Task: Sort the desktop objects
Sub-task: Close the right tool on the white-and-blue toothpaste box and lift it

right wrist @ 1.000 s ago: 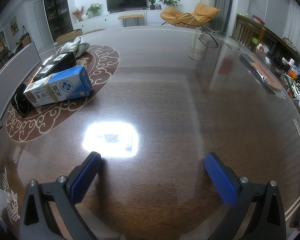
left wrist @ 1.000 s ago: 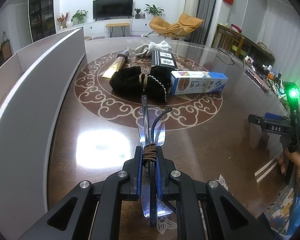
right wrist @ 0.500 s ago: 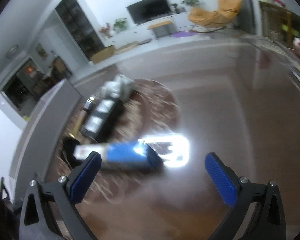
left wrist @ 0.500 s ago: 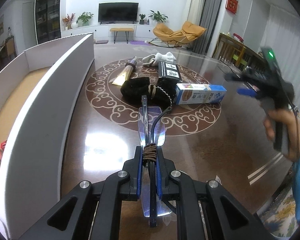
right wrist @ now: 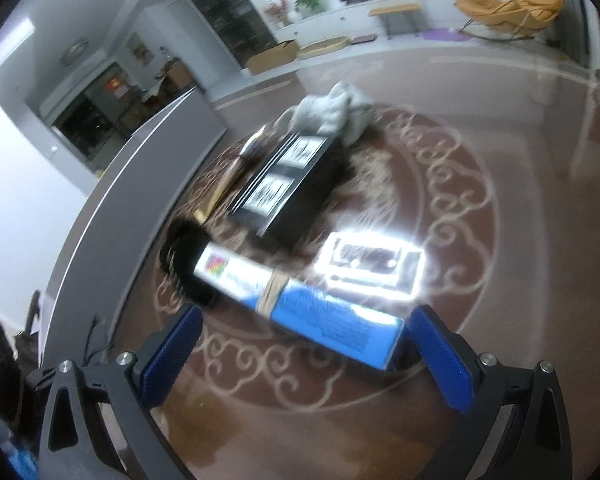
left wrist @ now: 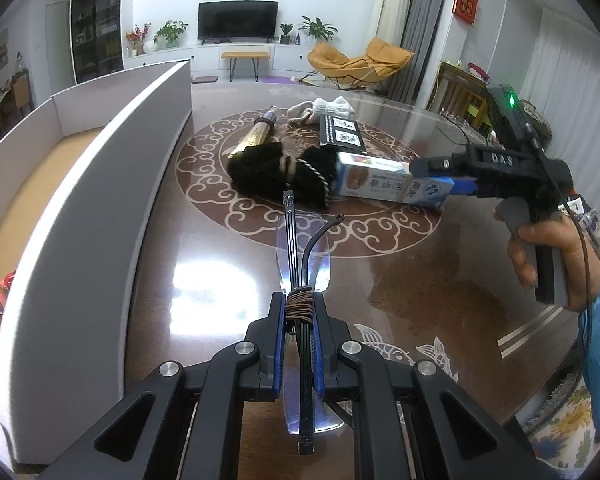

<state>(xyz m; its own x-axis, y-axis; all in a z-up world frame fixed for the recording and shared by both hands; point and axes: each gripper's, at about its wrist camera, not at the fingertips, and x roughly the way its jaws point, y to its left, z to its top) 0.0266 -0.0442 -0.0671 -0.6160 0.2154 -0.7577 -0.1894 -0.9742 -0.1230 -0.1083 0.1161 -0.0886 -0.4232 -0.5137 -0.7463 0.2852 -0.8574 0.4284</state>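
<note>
Glasses point(left wrist: 300, 264) stay pinched in the left gripper point(left wrist: 299, 316). Right gripper point(right wrist: 300, 344), jaws wide, should straddle the blue box point(right wrist: 300, 304) squarely at mid-table before closing.

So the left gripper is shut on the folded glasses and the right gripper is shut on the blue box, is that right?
Not quite. The left gripper is shut on the glasses, but the right gripper is open: the right wrist view shows its pads wide apart, with the blue box lying on the table ahead, not gripped.
</note>
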